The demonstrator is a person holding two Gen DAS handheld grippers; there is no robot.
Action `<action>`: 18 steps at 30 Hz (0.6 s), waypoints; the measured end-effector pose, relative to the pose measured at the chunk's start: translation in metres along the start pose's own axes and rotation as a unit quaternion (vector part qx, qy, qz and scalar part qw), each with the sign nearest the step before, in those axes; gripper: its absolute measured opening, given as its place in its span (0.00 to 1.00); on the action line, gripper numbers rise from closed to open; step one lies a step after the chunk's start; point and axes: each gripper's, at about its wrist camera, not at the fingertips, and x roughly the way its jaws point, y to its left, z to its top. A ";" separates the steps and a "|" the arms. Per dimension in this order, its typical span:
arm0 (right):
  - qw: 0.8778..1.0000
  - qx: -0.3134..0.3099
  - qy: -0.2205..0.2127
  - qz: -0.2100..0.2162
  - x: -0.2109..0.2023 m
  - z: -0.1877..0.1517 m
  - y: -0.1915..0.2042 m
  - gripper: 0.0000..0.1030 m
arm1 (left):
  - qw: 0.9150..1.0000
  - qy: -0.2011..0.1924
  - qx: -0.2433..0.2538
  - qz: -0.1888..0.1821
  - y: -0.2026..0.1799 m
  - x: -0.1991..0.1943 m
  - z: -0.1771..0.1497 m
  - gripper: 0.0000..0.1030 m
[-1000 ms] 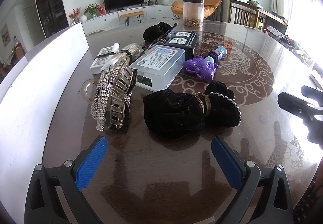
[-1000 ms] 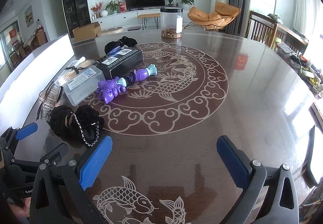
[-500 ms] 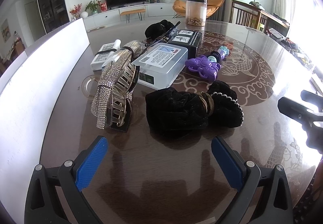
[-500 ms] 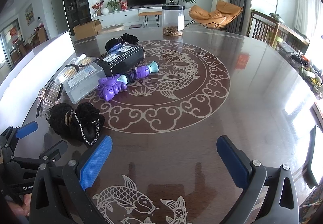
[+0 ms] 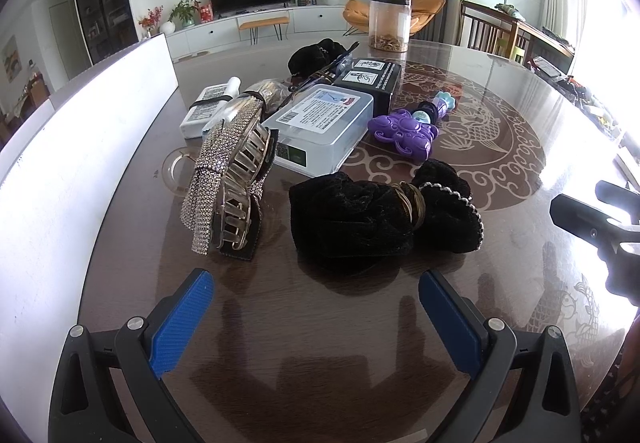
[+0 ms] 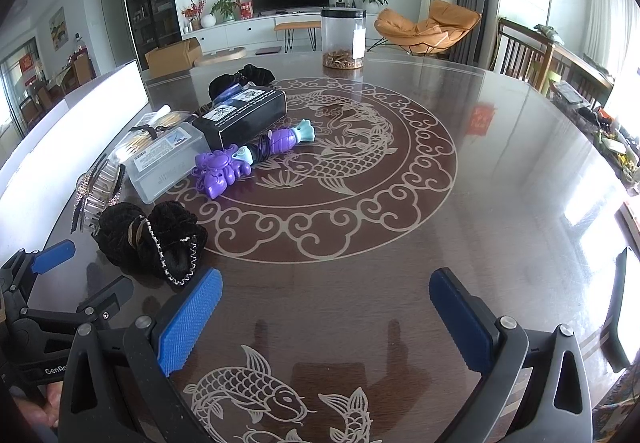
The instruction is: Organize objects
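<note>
A pile of small objects lies on the round dark table. Black velvet scrunchies lie just beyond my open, empty left gripper. Left of them is a rhinestone hair claw. Behind are a clear plastic box, a black box and a purple toy. In the right wrist view the scrunchies lie to the left of my open, empty right gripper, with the purple toy farther back.
A white board stands along the table's left edge. A clear jar stands at the far side. A white packet and another black scrunchie lie behind the pile. Chairs stand at the right.
The left gripper has tilted slightly, so the pile sits a little lower and nearer in its view. The right gripper has barely moved. Both stay open.
</note>
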 end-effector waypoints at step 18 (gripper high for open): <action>1.000 -0.009 0.015 0.007 0.006 -0.001 0.004 1.00 | 1.000 0.005 -0.011 -0.005 0.003 0.001 0.000 1.00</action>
